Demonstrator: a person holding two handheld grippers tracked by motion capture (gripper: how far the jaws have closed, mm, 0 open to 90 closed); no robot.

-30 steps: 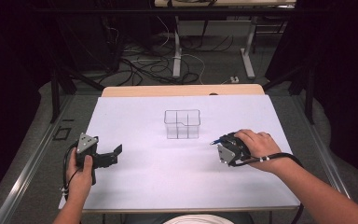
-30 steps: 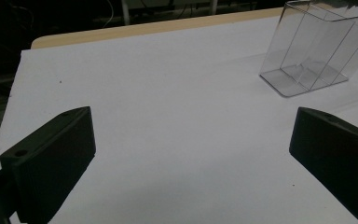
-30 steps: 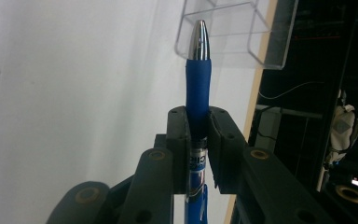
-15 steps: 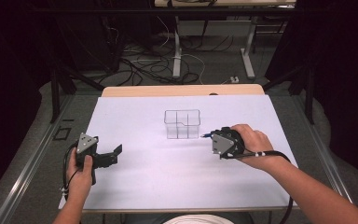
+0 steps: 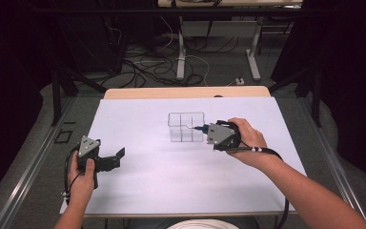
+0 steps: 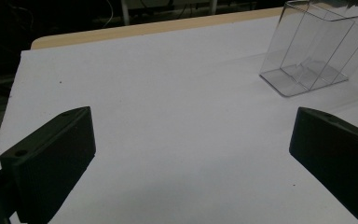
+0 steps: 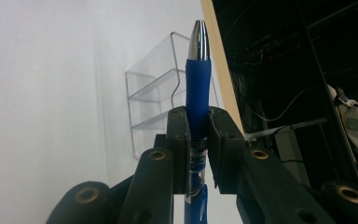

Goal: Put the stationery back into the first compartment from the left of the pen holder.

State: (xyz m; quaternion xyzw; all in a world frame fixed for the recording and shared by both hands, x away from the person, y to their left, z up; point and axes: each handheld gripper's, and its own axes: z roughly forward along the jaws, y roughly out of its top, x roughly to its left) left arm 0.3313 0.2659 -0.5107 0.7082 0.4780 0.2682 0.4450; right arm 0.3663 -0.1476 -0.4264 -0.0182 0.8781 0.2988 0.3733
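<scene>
Right tool [image 5: 205, 128], centre of the high view, clamped on a blue pen [image 7: 197, 84], tip at the clear organizer [image 5: 186, 127]. Risk: clipping a thin divider wall, tipping the light organizer. Right tool view gives the pinch well below the silver tip. Left tool [image 6: 186, 163] slack, nothing between, lower left.

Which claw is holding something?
The right claw: its jaws clamp a blue pen beside the clear box. The left claw stands open over the table, nothing between its jaws.
</scene>
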